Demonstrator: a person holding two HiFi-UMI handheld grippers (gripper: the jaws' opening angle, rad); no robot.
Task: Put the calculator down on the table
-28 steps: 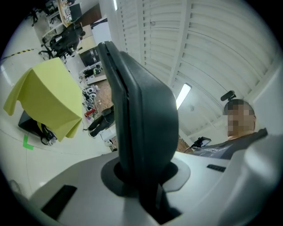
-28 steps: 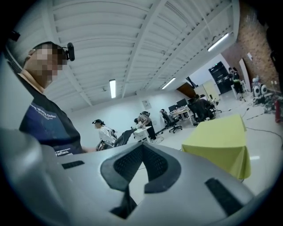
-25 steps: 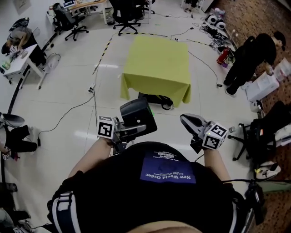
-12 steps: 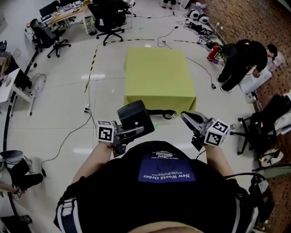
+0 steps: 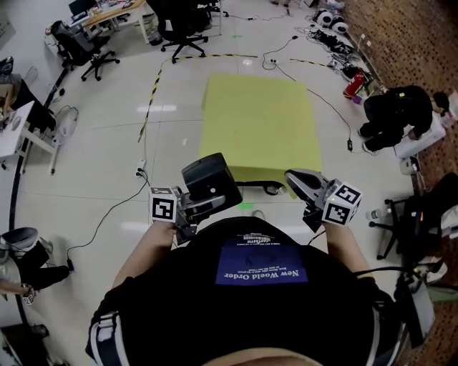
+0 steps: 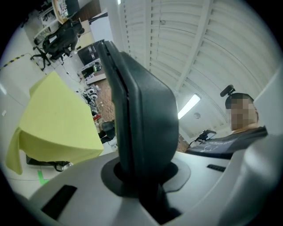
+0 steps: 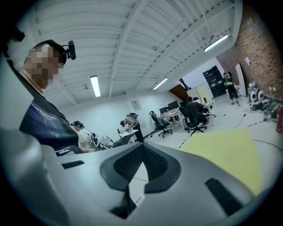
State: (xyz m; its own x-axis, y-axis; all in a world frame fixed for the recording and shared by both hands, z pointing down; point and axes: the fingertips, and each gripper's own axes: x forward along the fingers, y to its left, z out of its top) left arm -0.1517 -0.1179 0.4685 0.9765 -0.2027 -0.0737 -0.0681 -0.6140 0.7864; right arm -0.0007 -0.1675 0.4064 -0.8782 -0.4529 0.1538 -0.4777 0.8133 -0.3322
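Observation:
A dark, thick calculator (image 5: 210, 180) stands on edge in my left gripper (image 5: 204, 202), whose jaws are shut on its lower end. In the left gripper view the calculator (image 6: 141, 114) fills the middle, rising out of the left gripper (image 6: 142, 178). The table under a yellow-green cloth (image 5: 261, 125) lies just ahead of both grippers, its near edge close to the calculator. My right gripper (image 5: 295, 177) is held level at the right with its jaws together and nothing between them. In the right gripper view the right gripper (image 7: 140, 164) points at the table (image 7: 227, 152).
Office chairs (image 5: 182, 25) and desks (image 5: 107, 13) stand at the back left. Cables (image 5: 114, 207) trail over the white floor left of the table. A person in black (image 5: 397, 114) bends down by the brick wall at the right. A black base (image 5: 257, 187) shows under the table's near edge.
The table has come closer in the head view and now lies just in front of both grippers. The calculator stays held in the left gripper as before.

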